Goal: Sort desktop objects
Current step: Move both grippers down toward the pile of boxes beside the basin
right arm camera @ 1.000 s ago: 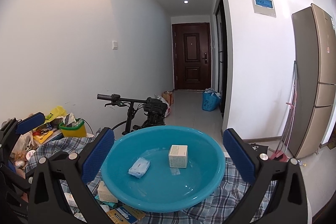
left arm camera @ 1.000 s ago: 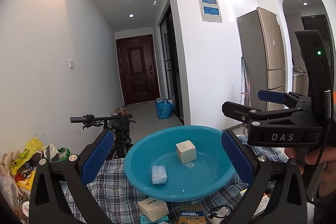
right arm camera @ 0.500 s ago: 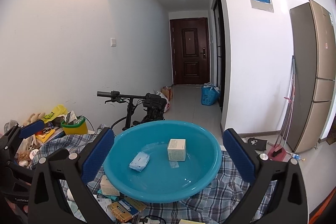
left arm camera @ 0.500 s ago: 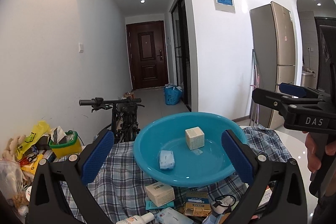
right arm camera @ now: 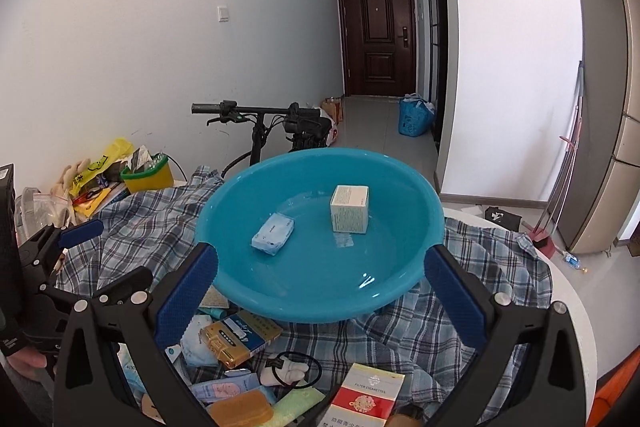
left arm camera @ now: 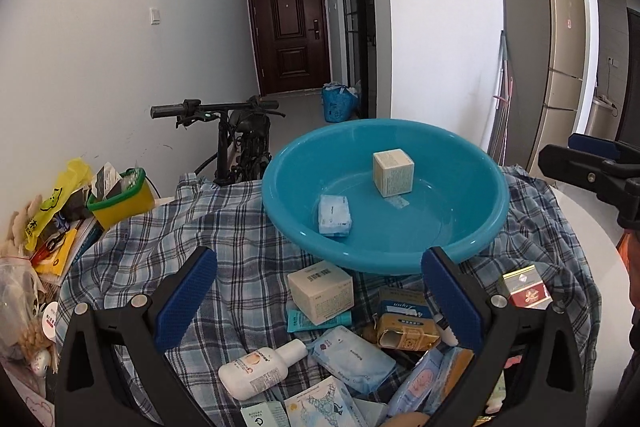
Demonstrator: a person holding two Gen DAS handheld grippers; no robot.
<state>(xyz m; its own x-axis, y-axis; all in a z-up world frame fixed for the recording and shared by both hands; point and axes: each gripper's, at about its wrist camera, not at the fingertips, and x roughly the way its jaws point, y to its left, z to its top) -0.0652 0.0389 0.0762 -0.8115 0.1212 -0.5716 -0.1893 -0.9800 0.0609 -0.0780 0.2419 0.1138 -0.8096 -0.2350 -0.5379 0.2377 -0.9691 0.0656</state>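
— Both views are being tilted downward since a second ago; more clutter is being shown below the blue basin [left arm camera: 472, 227].

— And the grippers?

— The left gripper [left arm camera: 320, 301] and right gripper [right arm camera: 322, 293] are being held spread, empty. A cube box [right arm camera: 349, 209] and tissue pack [right arm camera: 273, 233] are sitting inside the basin.

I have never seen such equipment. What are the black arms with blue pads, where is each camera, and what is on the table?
There is no robot: a person holds two hand grippers, each with a camera looking along its fingers. One picture is from the left gripper, the other from the right gripper. Both are open and hold nothing. On the checked cloth stands a blue basin holding a cream box and a tissue pack. In front lies a pile of boxes, packets and a white bottle.
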